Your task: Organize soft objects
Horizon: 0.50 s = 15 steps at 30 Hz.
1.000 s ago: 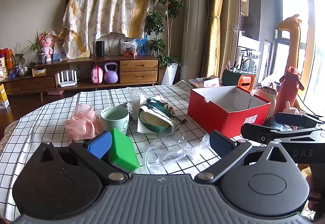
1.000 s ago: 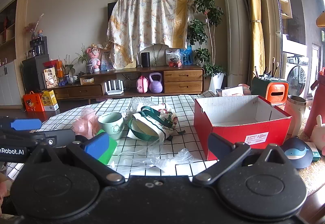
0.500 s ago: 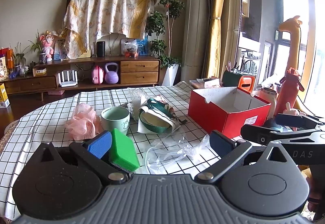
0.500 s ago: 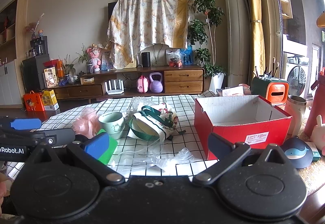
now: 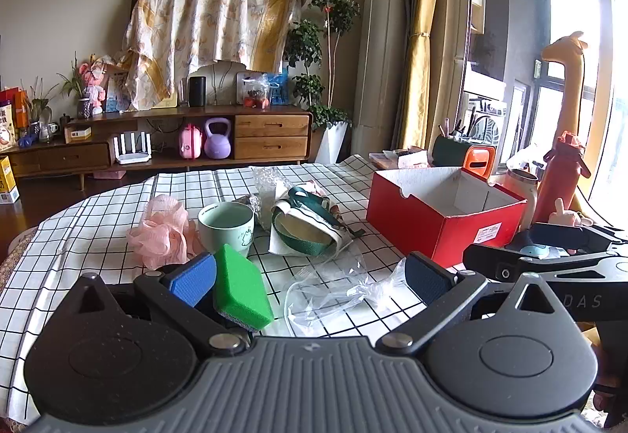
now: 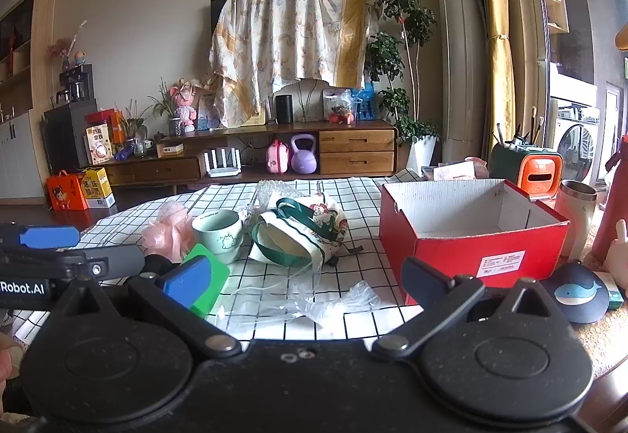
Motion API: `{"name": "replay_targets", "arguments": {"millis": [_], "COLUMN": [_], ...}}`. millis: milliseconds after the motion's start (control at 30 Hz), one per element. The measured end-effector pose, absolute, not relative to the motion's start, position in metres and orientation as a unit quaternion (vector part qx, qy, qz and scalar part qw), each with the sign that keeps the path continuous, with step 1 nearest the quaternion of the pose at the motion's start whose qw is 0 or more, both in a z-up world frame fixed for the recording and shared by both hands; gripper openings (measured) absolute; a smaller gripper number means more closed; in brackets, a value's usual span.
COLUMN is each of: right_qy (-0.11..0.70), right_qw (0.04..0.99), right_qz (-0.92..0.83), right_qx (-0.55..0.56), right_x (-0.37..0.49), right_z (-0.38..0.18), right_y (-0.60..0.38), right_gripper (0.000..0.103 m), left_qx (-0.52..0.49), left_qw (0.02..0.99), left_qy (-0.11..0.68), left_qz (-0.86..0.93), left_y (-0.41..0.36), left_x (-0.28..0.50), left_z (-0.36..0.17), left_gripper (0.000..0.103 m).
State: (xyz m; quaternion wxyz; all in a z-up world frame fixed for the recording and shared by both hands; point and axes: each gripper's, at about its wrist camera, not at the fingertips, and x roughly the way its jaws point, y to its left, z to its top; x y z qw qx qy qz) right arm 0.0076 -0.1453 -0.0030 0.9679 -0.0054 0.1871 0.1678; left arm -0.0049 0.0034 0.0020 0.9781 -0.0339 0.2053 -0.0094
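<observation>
On the checked tablecloth lie a green sponge (image 5: 240, 292) (image 6: 210, 282), a crumpled clear plastic bag (image 5: 329, 292) (image 6: 298, 303), a pink mesh puff (image 5: 163, 233) (image 6: 167, 231) and a cream cloth pouch with green straps (image 5: 306, 225) (image 6: 302, 233). My left gripper (image 5: 310, 278) hovers open over the near edge; the sponge lies just beside its left pad and the plastic bag lies between the fingers' line of sight. My right gripper (image 6: 308, 280) is open too, beside the left one, with nothing held.
An open red box (image 5: 443, 213) (image 6: 471, 237) stands at the right. A pale green mug (image 5: 225, 225) (image 6: 218, 233) sits between puff and pouch. A red bottle (image 5: 561, 182), a steel tumbler (image 6: 575, 213) and a dark whale-print pad (image 6: 577, 295) crowd the right edge.
</observation>
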Motion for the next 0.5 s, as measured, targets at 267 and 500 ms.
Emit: {"name": "replay_targets", "arguments": {"millis": [267, 500], "right_qy": [0.210, 0.233], "right_qw": [0.961, 0.953], "right_qz": [0.178, 0.193], "right_qx": [-0.009, -0.013], "right_x": [0.023, 0.043], "right_z": [-0.015, -0.022], "right_y": [-0.137, -0.129], "right_gripper": [0.103, 0.103], "left_qx": [-0.056, -0.059], "left_qw": [0.973, 0.968], "left_qy": [0.224, 0.245], "left_qz": [-0.010, 0.009], "left_y": [0.016, 0.029], "left_x": [0.007, 0.024], "left_z": [-0.008, -0.020], "left_gripper": [0.103, 0.103]}}
